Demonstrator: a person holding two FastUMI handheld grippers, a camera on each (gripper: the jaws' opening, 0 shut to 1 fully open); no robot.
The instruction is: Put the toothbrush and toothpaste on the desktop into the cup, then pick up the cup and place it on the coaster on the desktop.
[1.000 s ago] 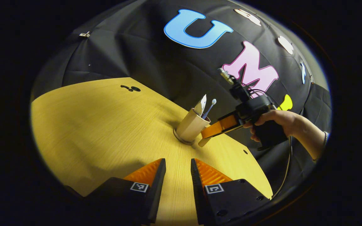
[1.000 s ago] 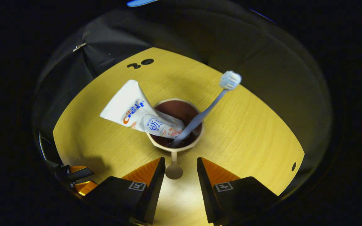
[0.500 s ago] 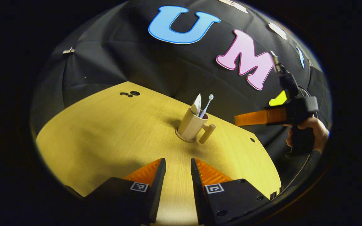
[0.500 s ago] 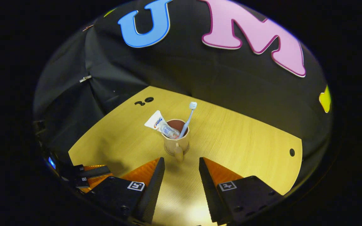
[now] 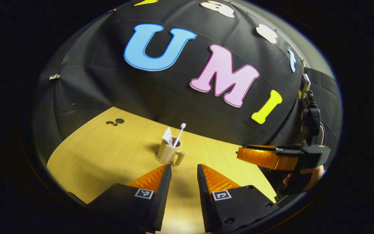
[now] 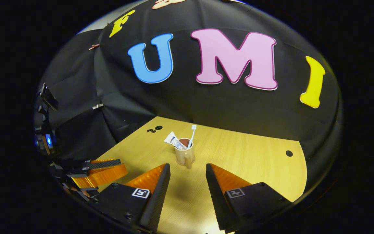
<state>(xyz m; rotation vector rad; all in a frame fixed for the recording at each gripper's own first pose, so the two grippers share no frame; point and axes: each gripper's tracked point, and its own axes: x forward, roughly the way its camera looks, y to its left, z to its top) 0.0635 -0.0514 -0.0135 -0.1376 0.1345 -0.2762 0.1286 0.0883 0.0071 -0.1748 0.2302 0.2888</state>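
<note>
Cup (image 6: pixel 185 155) standing upright on the wooden surface (image 6: pixel 248 162), near its middle, with the toothbrush (image 6: pixel 192 136) and the toothpaste (image 6: pixel 174 141) both leaning out of its mouth and its handle turned toward the right tool (image 6: pixel 187 177). A darker ring at the cup's foot in the left gripper view suggests the coaster (image 5: pixel 164 161) beneath it, though the ring is too small to confirm; if so, the task appears complete. Both tools are released and hold nothing: the left tool (image 5: pixel 183 177) hangs above the near edge with its fingers apart, and the right tool likewise, well apart from the cup. The right tool, with the hand (image 5: pixel 304 174) that grips it, also appears at the right margin of the left gripper view, and the left tool at the lower left of the right gripper view. Risks from here: the toothpaste rests far over the rim, so a knock from either tool could tip it out or topple the cup; a cup seated off-centre on the coaster could rock. Hard to make out: the coaster's full outline, how deep the brush and tube sit inside the cup, and the near edge of the surface, which is masked by the fingers.
</note>
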